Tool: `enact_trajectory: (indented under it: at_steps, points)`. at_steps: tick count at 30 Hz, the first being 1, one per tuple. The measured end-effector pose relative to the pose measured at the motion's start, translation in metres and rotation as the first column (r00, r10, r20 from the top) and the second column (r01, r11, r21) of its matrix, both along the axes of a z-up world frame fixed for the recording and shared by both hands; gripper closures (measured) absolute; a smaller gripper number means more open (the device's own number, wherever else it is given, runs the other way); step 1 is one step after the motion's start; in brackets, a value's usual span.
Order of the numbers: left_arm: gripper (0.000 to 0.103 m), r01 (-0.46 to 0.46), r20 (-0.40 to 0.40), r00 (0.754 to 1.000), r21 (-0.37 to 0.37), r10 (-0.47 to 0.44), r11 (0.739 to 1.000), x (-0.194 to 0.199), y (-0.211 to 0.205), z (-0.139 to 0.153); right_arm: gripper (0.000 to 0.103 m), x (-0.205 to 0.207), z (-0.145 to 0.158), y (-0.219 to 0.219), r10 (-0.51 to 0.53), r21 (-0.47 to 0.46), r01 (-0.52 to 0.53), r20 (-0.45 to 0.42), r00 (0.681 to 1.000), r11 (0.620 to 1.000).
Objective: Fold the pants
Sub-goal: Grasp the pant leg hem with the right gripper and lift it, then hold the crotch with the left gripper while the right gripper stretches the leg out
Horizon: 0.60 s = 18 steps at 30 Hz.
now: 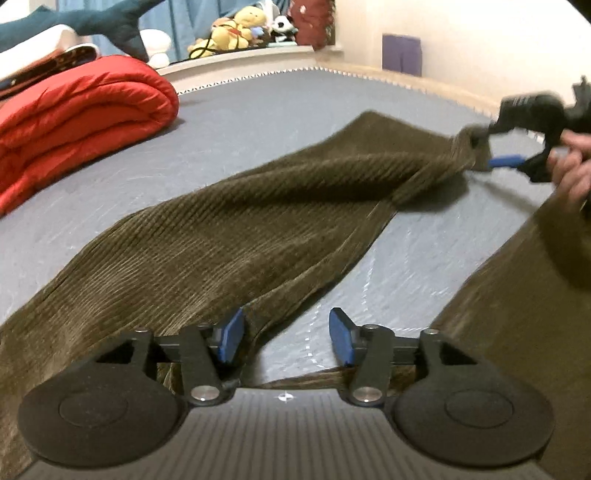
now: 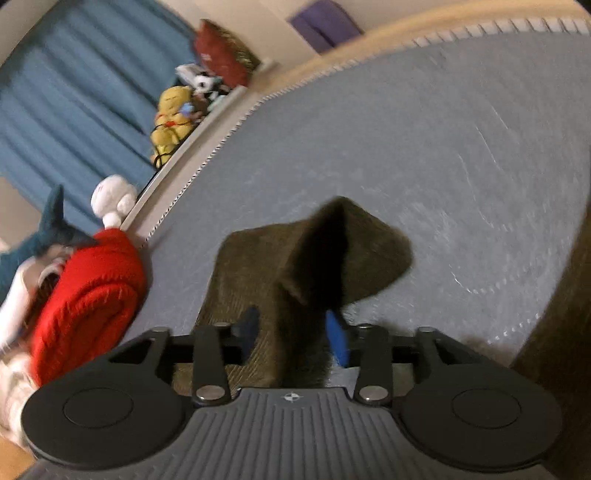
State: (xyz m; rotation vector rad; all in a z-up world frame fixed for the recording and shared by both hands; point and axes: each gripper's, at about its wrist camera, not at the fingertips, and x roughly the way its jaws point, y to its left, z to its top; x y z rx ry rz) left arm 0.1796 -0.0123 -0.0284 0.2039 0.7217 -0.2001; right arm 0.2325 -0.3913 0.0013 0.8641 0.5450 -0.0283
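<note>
Olive corduroy pants [image 1: 240,229] stretch across the grey mattress [image 1: 258,122], from lower left to upper right. My left gripper [image 1: 286,339] is open low over the bed. Its left pad lies beside the cloth's edge, and only mattress shows in the gap. At the far right a hand [image 1: 572,166] holds my right gripper [image 1: 484,151] at the raised end of the pants. In the right wrist view, the right gripper [image 2: 293,332] has its jaws apart. A blurred, peaked fold of the pants [image 2: 314,251] hangs loosely between them.
A rolled red quilt [image 1: 74,110] [image 2: 85,288] lies at the bed's left side. Plush toys [image 1: 236,33] [image 2: 173,114] line the ledge behind it. More olive cloth [image 1: 517,314] fills the right edge; whether it belongs to the pants I cannot tell.
</note>
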Motion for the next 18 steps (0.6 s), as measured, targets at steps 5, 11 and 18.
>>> enact_trajectory:
  at_steps: [5,11,18]
  points:
    - [0.042,0.023,0.012,1.000,0.094,-0.024,0.995,0.010,-0.002,-0.012,0.046,0.002,-0.020,-0.026,-0.007,0.211,0.002,0.023,1.000,0.977]
    - [0.086,0.017,0.008,1.000,0.162,-0.019,0.987,0.017,0.012,-0.015,0.034,0.021,-0.033,-0.044,-0.037,0.354,0.013,0.063,0.997,0.935]
    - [0.094,0.023,0.057,0.998,0.104,-0.029,0.994,-0.006,0.042,0.031,0.034,0.047,-0.053,-0.064,-0.122,0.422,0.103,0.018,0.992,0.901]
